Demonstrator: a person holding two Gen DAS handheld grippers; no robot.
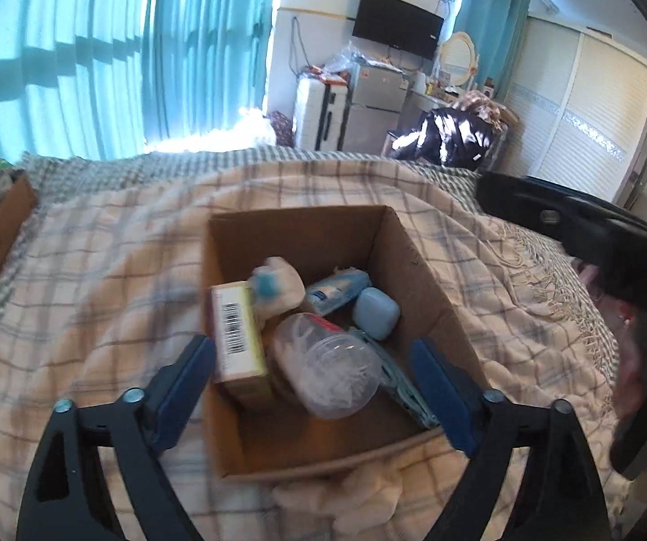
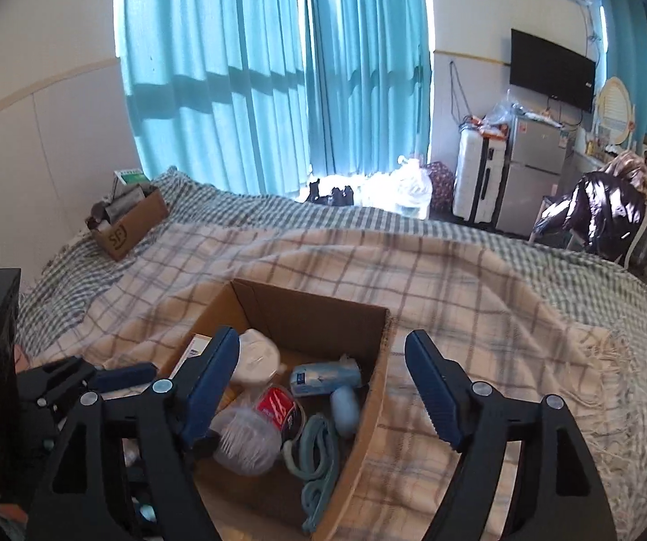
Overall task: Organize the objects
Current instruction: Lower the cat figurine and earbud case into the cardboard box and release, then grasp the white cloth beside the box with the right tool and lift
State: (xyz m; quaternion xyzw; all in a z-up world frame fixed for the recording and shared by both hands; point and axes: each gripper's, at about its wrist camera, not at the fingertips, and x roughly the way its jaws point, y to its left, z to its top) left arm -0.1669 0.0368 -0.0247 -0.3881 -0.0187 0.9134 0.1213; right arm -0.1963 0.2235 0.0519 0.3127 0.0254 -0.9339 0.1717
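The left gripper (image 1: 312, 383) hangs over an open cardboard box (image 1: 431, 279), its blue fingers (image 1: 188, 374) spread wide with nothing between them. In the left wrist view the box sits on a cream plaid blanket (image 1: 98, 279) spread across a bed; inside it lie a boxed item with a barcode (image 1: 235, 338), a clear plastic container (image 1: 328, 369), a small light-blue case (image 1: 375, 313) and a blue-and-white packet (image 1: 334, 291). A second, smaller carton (image 1: 1, 230) rests near the bed's far left edge. Beyond the bed hang turquoise curtains (image 1: 98, 58), with a wall-mounted television (image 1: 395, 22), a white suitcase (image 1: 316, 112) and a dark jacket (image 1: 449, 135) further right. In the right wrist view the right gripper (image 2: 321, 383) is likewise spread apart and empty, poised above the same box (image 2: 368, 405), its left finger over the contents and its right finger over the blanket (image 2: 481, 279). A green-checked sheet (image 2: 278, 216) shows under the blanket, and the smaller carton (image 2: 129, 225) sits beside the white wall.
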